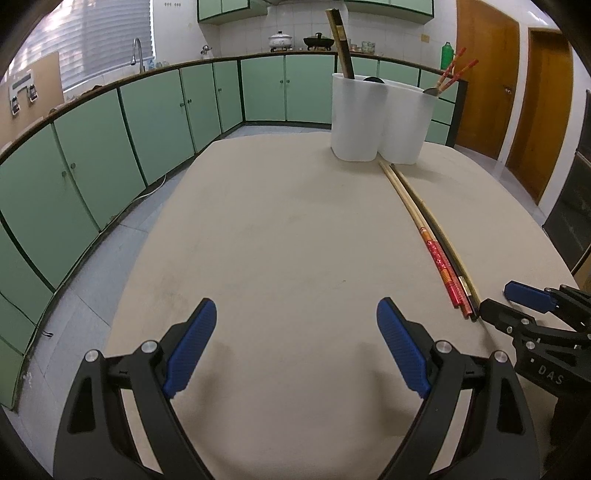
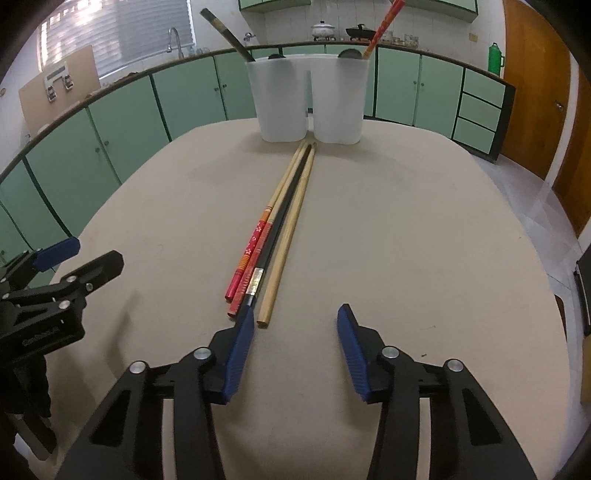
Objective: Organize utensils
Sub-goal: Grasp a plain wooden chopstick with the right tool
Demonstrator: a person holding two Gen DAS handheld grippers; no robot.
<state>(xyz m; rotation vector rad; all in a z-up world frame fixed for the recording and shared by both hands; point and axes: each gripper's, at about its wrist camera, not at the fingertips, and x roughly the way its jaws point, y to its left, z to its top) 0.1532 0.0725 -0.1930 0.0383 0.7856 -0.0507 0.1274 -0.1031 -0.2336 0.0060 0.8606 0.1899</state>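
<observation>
The beige table point(image 2: 406, 221) carries everything, and at its far edge, about twelve o'clock in the right wrist view, stands the white two-compartment utensil holder point(image 2: 308, 107), upright, with a dark-handled utensil leaning out of its left compartment and a red chopstick point(image 2: 384, 27) rising from the right one. From just in front of the holder a bundle of chopsticks point(image 2: 275, 236) runs straight back toward the camera, lying flat and side by side: two red-patterned ones at the left, a black one with a silver band in the middle, and a plain wooden chopstick point(image 2: 291, 229) at the right. The right gripper point(image 2: 295, 325) sits at six o'clock with its jaws partly spread and nothing pinched; its left pad is at the near ends of the red and black sticks, while the plain stick's end lies just inside the gap. The left gripper point(image 1: 297, 314) hovers over bare table with its jaws wide apart and empty, the bundle at its two o'clock. These sticks look light, stiff, thin and smooth, so they will likely roll or splay if nudged; gripping across the near ends, square to their length and low against the table, seems the safest hold, and a loose pinch might let one slip out.
</observation>
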